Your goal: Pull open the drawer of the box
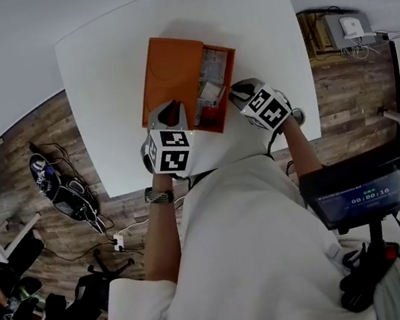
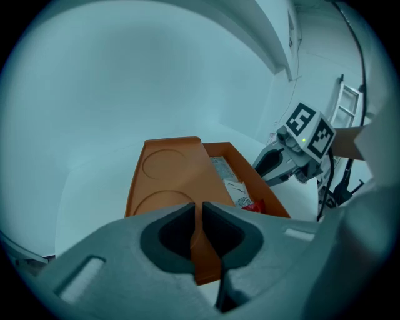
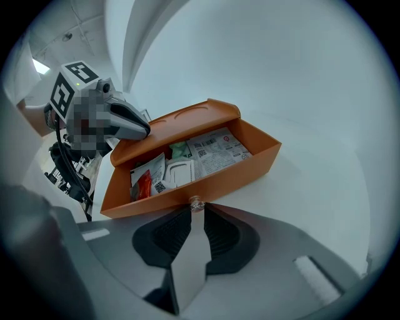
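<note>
Our left gripper (image 2: 201, 215) pinches the flat orange plastic box (image 2: 167, 178) at its edge — we brace there. Our right gripper (image 3: 196, 214) nips the small clear knob (image 3: 196, 202) on the drawer (image 3: 225, 178) — we pull straight.

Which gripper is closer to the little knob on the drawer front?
Right. The right gripper pinches the knob at its jaw tips; the left gripper clamps the box at its near edge, away from the drawer front.
</note>
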`<action>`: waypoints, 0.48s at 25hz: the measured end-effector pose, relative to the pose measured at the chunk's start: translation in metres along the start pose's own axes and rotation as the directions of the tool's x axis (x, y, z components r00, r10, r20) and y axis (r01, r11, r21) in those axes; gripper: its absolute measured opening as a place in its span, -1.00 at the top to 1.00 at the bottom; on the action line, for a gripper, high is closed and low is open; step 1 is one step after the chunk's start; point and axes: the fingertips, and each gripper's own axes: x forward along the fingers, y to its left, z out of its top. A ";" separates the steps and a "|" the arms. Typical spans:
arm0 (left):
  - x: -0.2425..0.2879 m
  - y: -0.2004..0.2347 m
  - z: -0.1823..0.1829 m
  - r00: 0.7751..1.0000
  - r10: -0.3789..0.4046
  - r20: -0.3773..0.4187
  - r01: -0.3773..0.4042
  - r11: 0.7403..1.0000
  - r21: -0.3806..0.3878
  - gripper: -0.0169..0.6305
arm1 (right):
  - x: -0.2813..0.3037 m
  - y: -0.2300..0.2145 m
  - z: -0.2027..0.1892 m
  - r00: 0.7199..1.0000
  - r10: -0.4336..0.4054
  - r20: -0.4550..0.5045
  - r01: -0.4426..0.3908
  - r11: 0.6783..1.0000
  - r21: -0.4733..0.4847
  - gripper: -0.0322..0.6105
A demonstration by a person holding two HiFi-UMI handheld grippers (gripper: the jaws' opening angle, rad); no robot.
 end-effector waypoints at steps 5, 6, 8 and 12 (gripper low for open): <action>0.001 0.000 -0.001 1.000 -0.001 -0.001 0.001 1.000 0.000 0.83 | -0.001 -0.001 -0.004 1.000 -0.001 -0.007 0.001 1.000 0.004 0.68; 0.001 0.000 -0.001 1.000 0.000 -0.002 0.000 1.000 0.000 0.83 | -0.001 -0.001 -0.004 1.000 0.001 -0.007 0.000 1.000 0.006 0.68; 0.000 0.001 -0.002 1.000 0.000 -0.004 0.000 1.000 0.000 0.83 | 0.000 -0.001 -0.004 1.000 0.002 -0.008 -0.002 1.000 0.007 0.68; 0.001 0.001 -0.001 1.000 -0.001 -0.005 0.001 1.000 -0.001 0.83 | -0.001 -0.002 -0.005 1.000 0.005 -0.009 -0.004 1.000 0.012 0.68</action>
